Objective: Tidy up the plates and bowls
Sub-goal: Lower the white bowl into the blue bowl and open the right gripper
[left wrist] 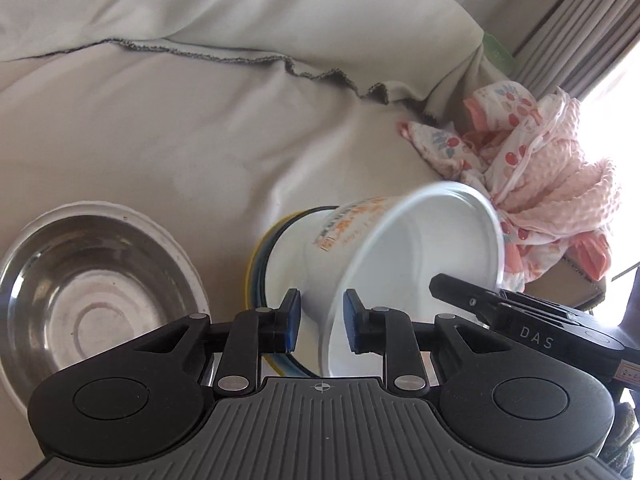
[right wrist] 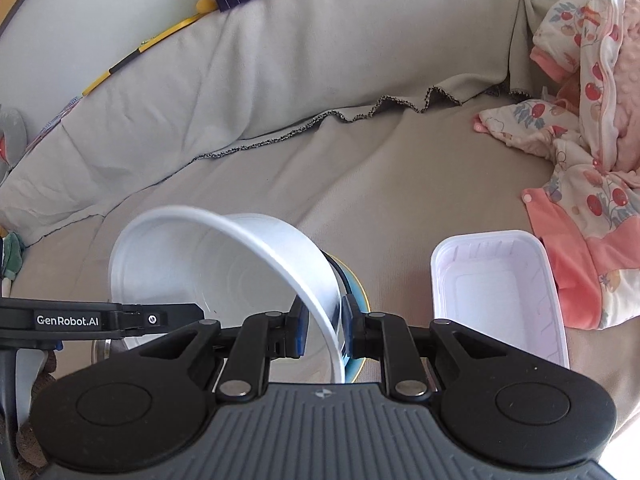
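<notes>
Left of my tilted white bowl (right wrist: 224, 268), bare sofa cover (right wrist: 360, 160) lies open. Right of it, a plastic tray (right wrist: 500, 292) and heaped baby clothes (right wrist: 592, 152) block me.
</notes>
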Demonstrator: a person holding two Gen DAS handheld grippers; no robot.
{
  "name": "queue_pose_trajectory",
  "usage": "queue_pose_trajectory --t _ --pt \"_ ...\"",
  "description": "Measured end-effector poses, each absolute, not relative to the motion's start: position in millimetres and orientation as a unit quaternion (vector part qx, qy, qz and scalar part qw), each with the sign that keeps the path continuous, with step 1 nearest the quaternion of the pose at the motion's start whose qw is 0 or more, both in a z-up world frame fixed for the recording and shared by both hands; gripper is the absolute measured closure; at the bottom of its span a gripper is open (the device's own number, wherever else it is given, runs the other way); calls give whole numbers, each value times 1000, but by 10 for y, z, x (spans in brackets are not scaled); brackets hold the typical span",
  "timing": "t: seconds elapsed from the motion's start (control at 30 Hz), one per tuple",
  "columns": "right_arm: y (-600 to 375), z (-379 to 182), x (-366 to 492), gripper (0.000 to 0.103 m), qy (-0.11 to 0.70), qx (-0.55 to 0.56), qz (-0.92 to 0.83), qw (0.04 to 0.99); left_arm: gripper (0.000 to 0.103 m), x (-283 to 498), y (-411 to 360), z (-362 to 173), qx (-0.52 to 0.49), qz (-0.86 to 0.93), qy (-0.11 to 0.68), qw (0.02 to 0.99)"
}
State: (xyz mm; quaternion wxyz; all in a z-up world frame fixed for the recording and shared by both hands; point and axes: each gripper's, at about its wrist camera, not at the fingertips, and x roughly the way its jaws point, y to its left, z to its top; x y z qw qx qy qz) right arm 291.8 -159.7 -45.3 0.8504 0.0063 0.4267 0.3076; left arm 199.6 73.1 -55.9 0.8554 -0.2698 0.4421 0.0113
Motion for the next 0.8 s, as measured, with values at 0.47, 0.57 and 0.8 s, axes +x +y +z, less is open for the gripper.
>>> queue_pose_trajectory --t 0.47,0.57,0.8 --pt "-1957 -415 2727 83 380 58 296 875 75 1609 882 -324 -267 21 384 884" --pt "-2002 -283 2495 75 348 55 310 883 75 1374 1050 -293 -272 39 366 889" --pt "-1721 -155 1846 46 328 39 388 861 75 687 1659 -389 -259 177 352 882"
